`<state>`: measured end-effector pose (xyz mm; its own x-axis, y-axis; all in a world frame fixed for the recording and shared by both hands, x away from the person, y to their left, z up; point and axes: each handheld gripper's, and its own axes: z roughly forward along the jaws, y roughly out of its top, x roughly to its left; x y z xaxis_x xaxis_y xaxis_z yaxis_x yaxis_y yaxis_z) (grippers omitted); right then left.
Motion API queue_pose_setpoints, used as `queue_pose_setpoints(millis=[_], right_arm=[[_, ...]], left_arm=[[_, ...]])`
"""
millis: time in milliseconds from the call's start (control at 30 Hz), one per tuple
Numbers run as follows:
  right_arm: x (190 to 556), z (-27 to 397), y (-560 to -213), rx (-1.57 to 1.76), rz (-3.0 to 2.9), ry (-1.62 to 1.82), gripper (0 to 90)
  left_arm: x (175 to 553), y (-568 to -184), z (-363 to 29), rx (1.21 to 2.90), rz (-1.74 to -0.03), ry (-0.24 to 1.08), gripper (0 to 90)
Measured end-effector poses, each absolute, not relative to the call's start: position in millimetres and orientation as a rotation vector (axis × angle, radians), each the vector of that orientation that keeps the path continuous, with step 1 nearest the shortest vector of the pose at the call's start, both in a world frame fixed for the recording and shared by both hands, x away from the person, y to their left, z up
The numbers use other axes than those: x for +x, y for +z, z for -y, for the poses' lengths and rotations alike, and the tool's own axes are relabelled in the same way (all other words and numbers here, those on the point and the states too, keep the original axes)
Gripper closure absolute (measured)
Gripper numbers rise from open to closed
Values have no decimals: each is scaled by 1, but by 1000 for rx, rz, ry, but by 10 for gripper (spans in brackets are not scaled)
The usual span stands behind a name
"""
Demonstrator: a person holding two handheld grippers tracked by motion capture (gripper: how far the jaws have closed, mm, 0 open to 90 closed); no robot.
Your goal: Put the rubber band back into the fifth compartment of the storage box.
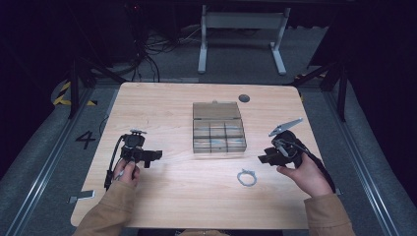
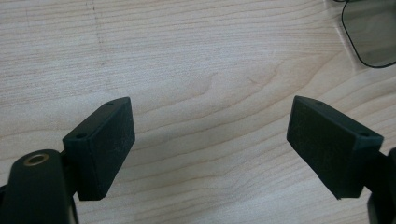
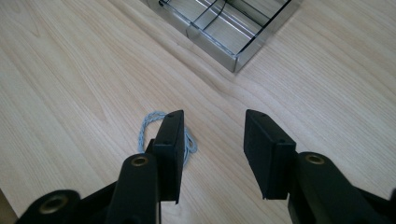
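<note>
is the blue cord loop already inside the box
No, the cord loop lies on the bare table, apart from the box and nearer the person than it.

A clear plastic organizer box with small divided compartments sits open near the middle of the wooden counter, its lid laid back flat, while a pale blue twisted cord, coiled in a loose loop, lies flat on the counter near the box's front right corner.
</note>
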<state>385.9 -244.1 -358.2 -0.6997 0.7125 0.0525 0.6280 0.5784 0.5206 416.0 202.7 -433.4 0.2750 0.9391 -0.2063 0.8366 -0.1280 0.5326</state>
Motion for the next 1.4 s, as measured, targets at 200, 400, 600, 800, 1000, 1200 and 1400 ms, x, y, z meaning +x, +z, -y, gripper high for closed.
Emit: queue_pose_setpoints(millis=[200,400,600,800,1000,1200,1400], right_arm=[[391,237,-374,1098,-2670,785,599],[395,227,-390,1075,-2713,755,605],[398,220,-403,1070,-2753,723,612],[398,215,-411,1047,-2778,700,622],[398,211,-419,1029,-2800,669,637],[398,205,-424,998,-2814,625,645],[398,204,-428,984,-2818,600,657]], left_arm=[[417,-434,-203,1998,-1589,234,160],[417,-434,-203,1997,-1592,232,160],[417,-434,-203,1998,-1590,231,160],[417,-434,-203,1994,-1591,229,160],[418,-434,-202,1996,-1593,225,160],[418,-434,-202,1996,-1593,223,160],[418,-434,-202,1997,-1596,223,160]])
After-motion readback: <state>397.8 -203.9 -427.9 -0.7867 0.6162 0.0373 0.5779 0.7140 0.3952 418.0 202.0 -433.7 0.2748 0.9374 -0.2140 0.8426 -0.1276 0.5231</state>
